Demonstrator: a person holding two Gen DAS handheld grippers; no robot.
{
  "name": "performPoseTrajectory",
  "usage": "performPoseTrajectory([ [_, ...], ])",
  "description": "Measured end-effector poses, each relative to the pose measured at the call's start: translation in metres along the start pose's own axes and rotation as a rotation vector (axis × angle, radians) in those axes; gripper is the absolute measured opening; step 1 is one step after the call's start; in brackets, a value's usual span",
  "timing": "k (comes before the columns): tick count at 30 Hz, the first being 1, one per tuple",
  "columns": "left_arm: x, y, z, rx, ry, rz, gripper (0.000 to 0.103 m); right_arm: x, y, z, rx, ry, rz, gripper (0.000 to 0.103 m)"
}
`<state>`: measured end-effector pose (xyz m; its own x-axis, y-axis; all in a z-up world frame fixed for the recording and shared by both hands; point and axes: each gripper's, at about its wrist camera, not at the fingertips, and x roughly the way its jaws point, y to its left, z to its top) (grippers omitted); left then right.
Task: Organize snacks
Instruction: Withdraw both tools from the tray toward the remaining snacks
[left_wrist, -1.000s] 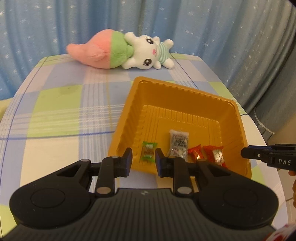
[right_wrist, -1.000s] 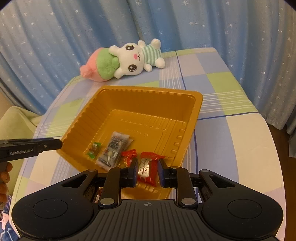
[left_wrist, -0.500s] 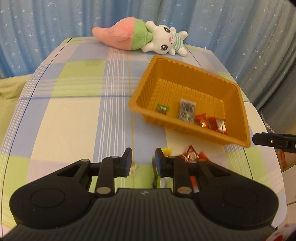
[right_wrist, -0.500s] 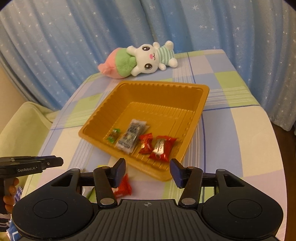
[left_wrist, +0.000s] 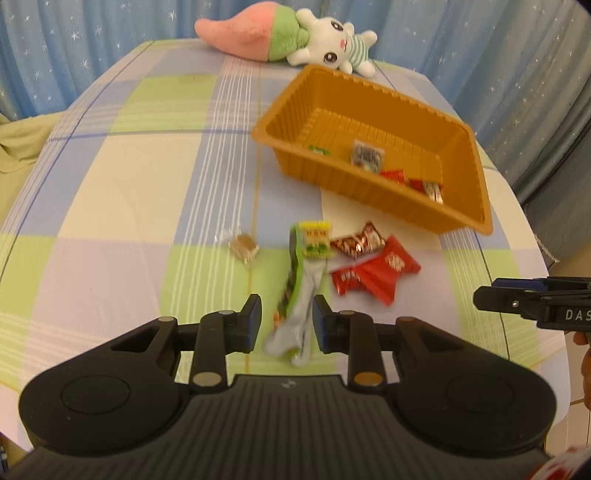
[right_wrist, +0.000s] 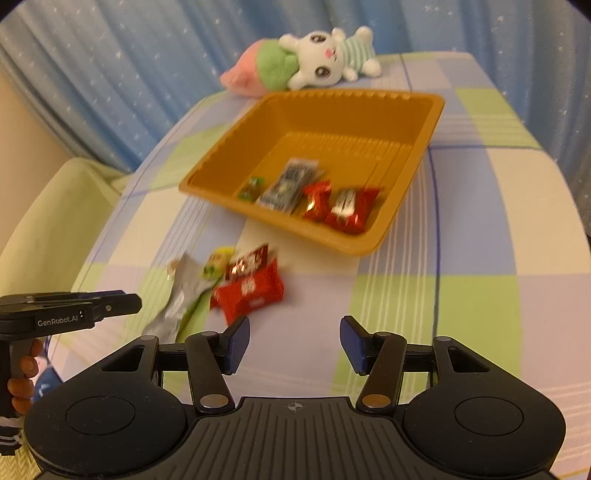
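The green-and-silver snack packet (left_wrist: 295, 306) lies on the checked tablecloth (left_wrist: 129, 192), its lower end between the jaws of the left gripper (left_wrist: 287, 320), which have just been opening and stand apart, pressing nothing. Beyond them lie red wrappers (left_wrist: 373, 273), then the orange tray (left_wrist: 476, 221). The right gripper (right_wrist: 294, 347) gapes, released, over bare cloth

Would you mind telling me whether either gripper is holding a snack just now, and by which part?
Neither holds anything. The left gripper straddles the silver-green wrapper without pressing it; the right gripper is open over bare tablecloth.
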<state>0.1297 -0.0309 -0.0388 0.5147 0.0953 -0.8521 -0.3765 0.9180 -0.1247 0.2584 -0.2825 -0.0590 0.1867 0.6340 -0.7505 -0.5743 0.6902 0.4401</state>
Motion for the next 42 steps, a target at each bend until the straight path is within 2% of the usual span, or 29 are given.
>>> performPoseTrajectory([
  [11,0.006,-0.004,-0.019,-0.002,0.030,-0.009,0.032,0.018,0.006,-0.013,-0.013,0.058,0.008,0.055],
  [21,0.015,-0.001,-0.013,0.100,0.052,-0.062,0.034,0.022,0.013,-0.021,0.062,0.040,-0.035,0.055],
  [32,0.013,0.032,0.004,0.143,0.047,-0.121,0.034,0.042,0.035,-0.015,0.193,-0.018,-0.062,0.055],
  [42,0.010,0.077,0.016,0.120,0.023,-0.107,0.034,0.072,0.051,0.008,0.291,-0.065,-0.102,0.055],
])
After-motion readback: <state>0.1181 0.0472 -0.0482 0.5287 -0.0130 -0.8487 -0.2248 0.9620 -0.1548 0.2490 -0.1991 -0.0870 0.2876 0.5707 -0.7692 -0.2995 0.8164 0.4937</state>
